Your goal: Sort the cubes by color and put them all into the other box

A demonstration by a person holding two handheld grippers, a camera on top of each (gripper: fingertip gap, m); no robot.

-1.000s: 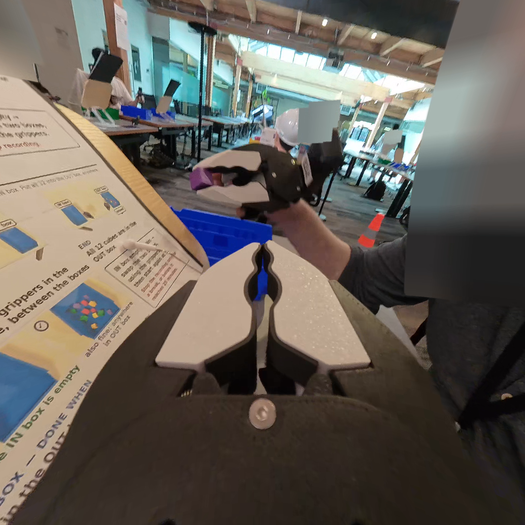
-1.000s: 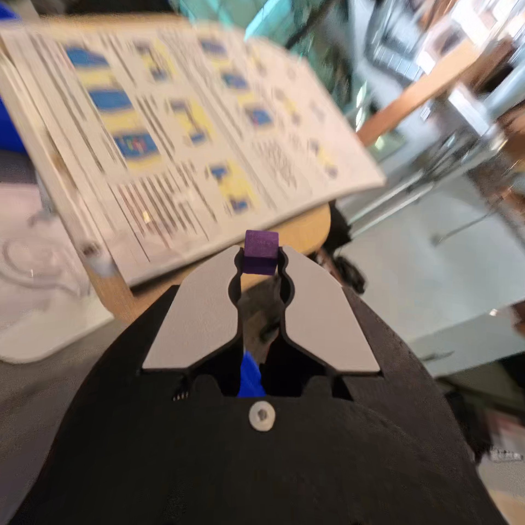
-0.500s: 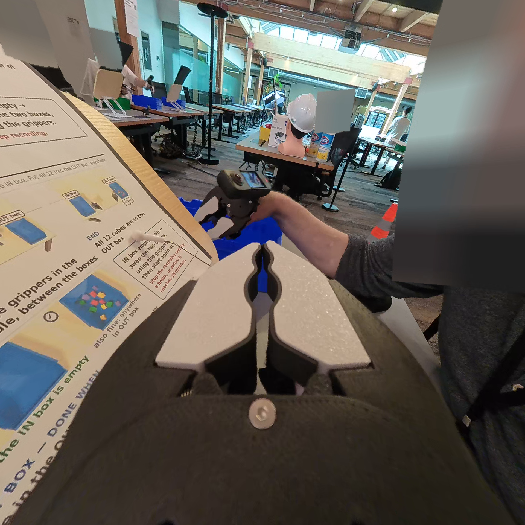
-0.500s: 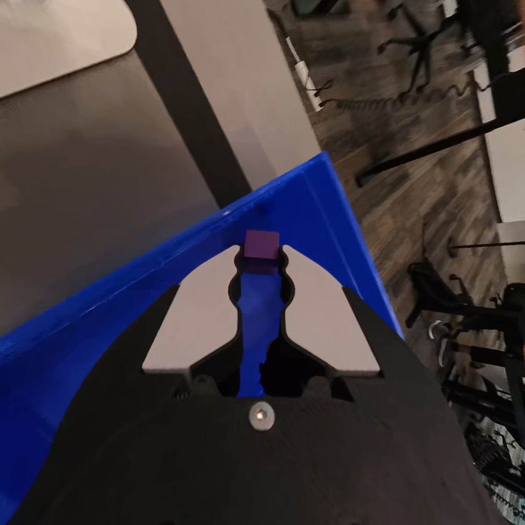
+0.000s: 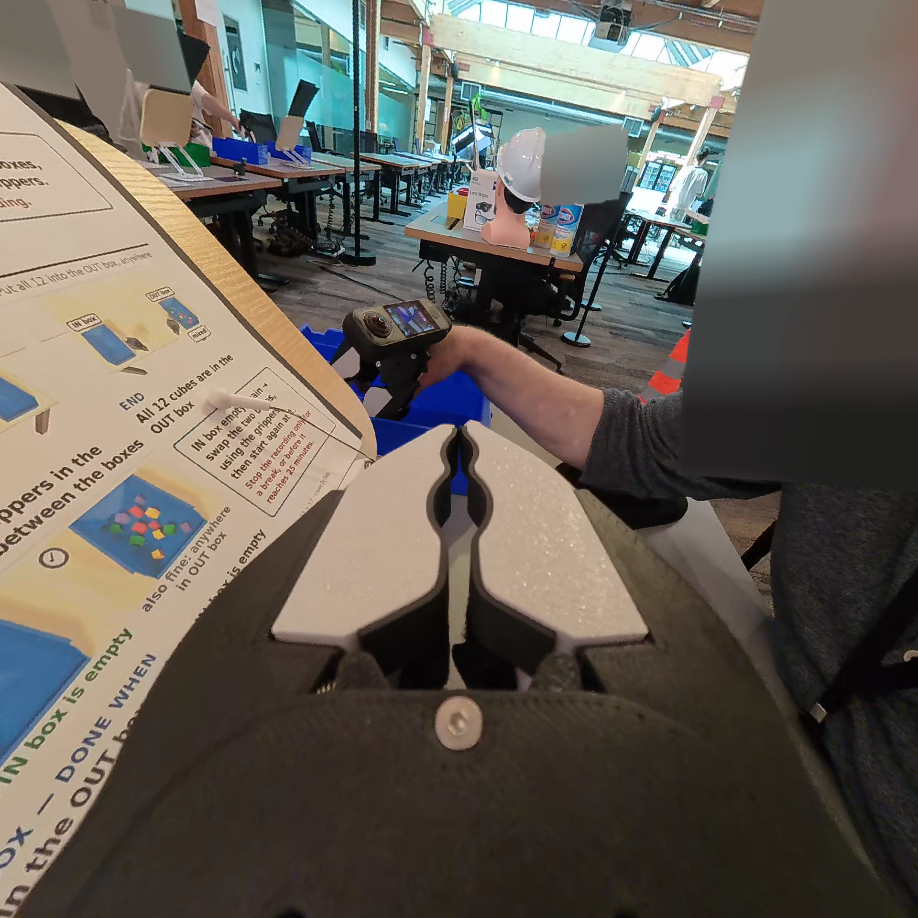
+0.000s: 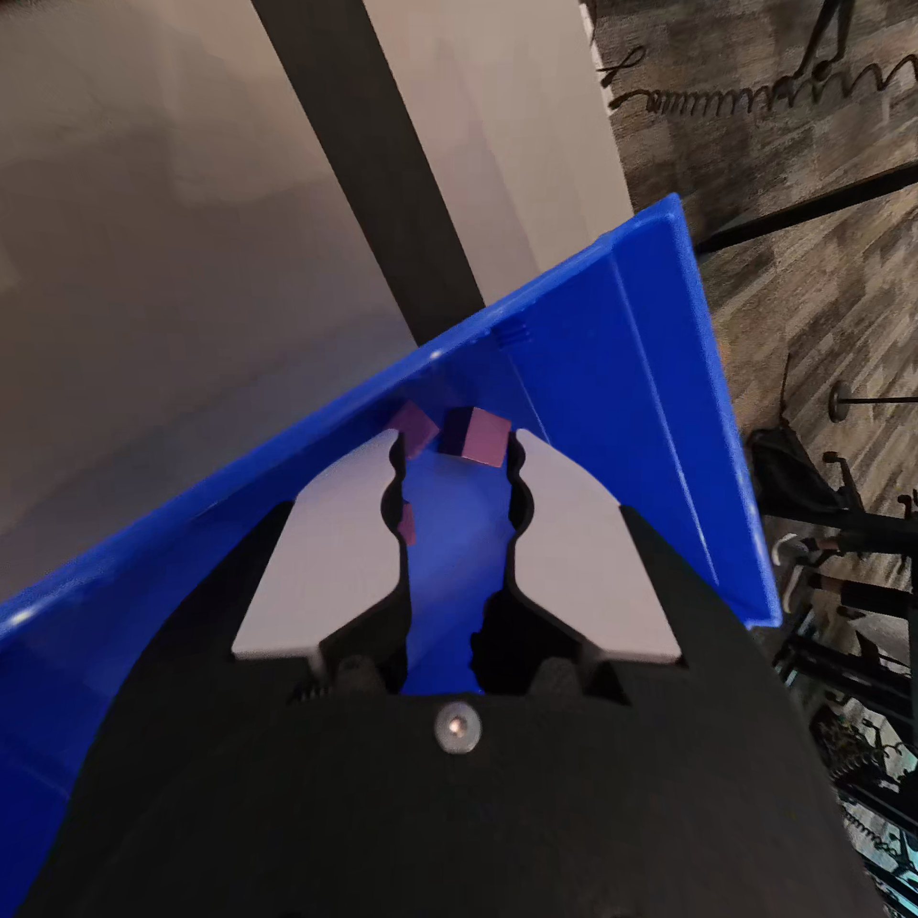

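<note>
1. Risk of a stray cube: the right gripper (image 6: 454, 447) hangs over the far corner of the blue box (image 6: 621, 397) with its fingers spread apart. A purple cube (image 6: 479, 437) sits between the tips, close against the right finger (image 6: 571, 546), with a clear gap to the left finger, so nothing pinches it. If it clings to that finger, it may lift out as the gripper withdraws and fall onto the surface (image 6: 149, 248) or the floor (image 6: 795, 149).

2. Risk of disturbing the group: a second purple cube (image 6: 412, 427) lies just left of the first, near the left fingertip, and a sliver of a third (image 6: 407, 524) shows nearer, at the left finger's inner edge. A sideways pull could knock these apart and spoil the colour grouping.

3. Risk of nudging the box: the fingertips are deep in the corner, close to the box walls. A tilted exit could catch the rim and shift the box.

4. Risk of collision with the sign: the left gripper (image 5: 459, 437) is pressed together with nothing between its fingers, just right of a slanted instruction board (image 5: 149, 397). Swinging left without looking could strike the board.

5. Risk of the grippers meeting: from the left wrist view, the right gripper (image 5: 377, 392) is beyond the left one, over the same box (image 5: 447, 397). Reaching in now could make the two clash.
</note>
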